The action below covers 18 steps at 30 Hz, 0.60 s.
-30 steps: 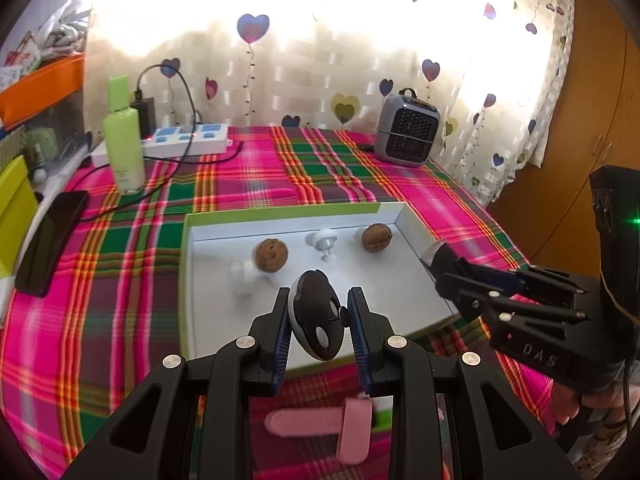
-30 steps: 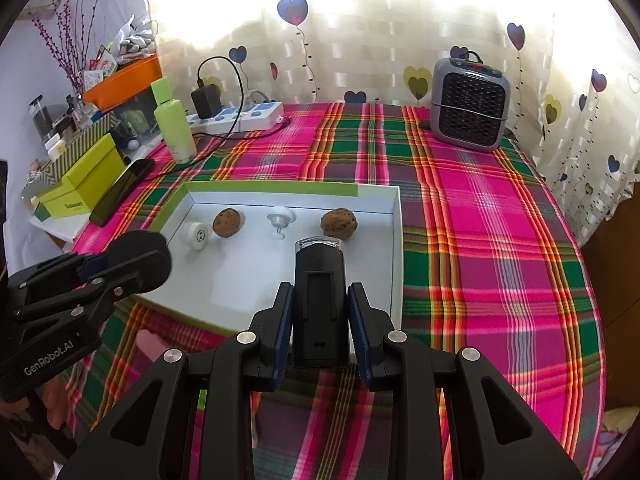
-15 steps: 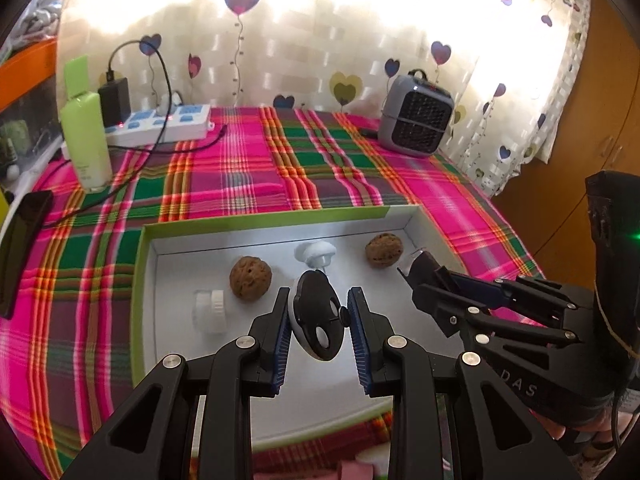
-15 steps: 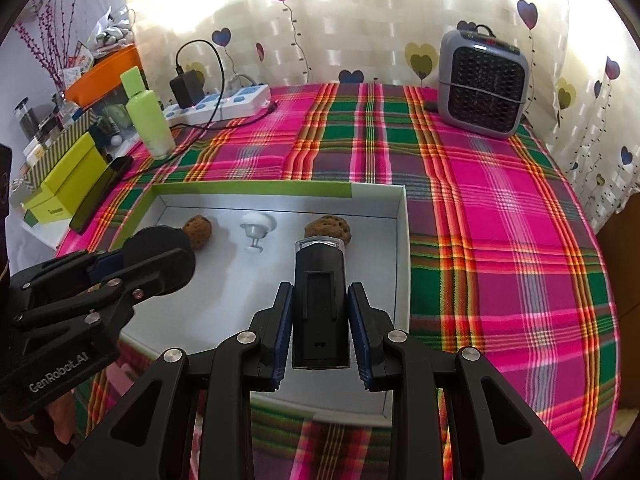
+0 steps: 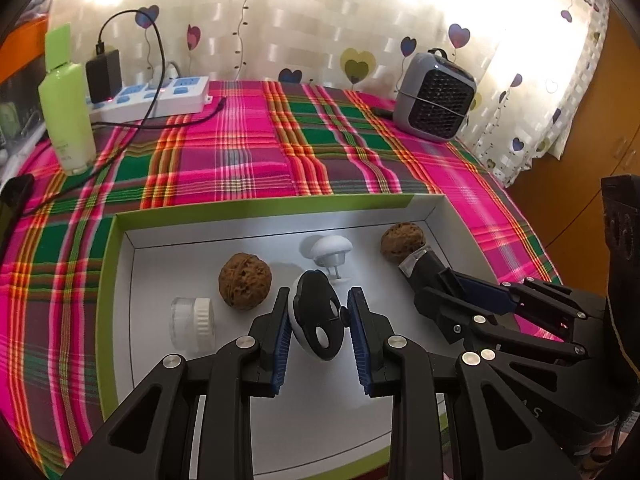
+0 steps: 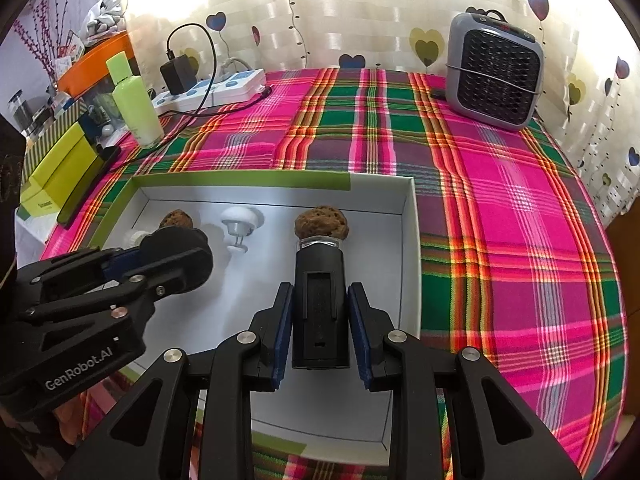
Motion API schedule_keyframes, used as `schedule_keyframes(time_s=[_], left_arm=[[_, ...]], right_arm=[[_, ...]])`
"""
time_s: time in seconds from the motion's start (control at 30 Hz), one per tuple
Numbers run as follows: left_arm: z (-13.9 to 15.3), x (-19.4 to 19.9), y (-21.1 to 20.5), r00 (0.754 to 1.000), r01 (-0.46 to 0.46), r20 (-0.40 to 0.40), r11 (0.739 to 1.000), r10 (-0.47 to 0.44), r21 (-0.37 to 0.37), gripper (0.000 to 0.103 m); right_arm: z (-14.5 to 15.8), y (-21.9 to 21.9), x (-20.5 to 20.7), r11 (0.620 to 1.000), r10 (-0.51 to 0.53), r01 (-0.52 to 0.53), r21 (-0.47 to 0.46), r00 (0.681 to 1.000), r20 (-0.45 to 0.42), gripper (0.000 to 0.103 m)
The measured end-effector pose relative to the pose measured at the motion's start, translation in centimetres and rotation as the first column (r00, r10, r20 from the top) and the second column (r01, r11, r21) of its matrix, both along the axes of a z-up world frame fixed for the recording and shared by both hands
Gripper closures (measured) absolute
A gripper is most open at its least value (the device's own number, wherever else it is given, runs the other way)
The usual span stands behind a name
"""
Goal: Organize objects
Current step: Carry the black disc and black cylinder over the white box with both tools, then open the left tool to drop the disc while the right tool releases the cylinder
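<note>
- Left gripper (image 5: 319, 322): jaws clenched on a black-and-white round gadget (image 5: 316, 320), over the white box (image 5: 120, 280).
- Right gripper (image 6: 320, 320): jaws grasping a black lighter (image 6: 319, 300), near the right-hand walnut (image 6: 321, 222).

We see a table cloth (image 6: 500, 208) plaided in pink, green and orange. On it sits a shallow cardboard tray (image 5: 120, 240), white inside with a lime-green rim. In the tray lie two brown wrinkled walnuts (image 5: 245, 286) and a white plastic knob (image 5: 331, 250). Beyond the tray stands a grey grilled heater (image 6: 495, 70).
</note>
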<state>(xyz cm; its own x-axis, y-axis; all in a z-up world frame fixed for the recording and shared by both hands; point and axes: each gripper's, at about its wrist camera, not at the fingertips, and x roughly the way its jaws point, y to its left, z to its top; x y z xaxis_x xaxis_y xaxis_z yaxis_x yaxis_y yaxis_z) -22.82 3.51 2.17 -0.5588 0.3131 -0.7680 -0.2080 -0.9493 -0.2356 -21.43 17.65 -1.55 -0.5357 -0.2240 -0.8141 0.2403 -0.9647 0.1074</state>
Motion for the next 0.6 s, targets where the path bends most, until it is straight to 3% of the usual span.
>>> schedule_keyframes(time_s=[0.6], left_arm=[[-0.75, -0.86, 0.00, 1.000, -0.010, 0.016, 1.000, 0.010, -0.014, 0.077]], right_arm=[[-0.18, -0.84, -0.03, 0.999, 0.038, -0.037, 0.037, 0.999, -0.025, 0.075]])
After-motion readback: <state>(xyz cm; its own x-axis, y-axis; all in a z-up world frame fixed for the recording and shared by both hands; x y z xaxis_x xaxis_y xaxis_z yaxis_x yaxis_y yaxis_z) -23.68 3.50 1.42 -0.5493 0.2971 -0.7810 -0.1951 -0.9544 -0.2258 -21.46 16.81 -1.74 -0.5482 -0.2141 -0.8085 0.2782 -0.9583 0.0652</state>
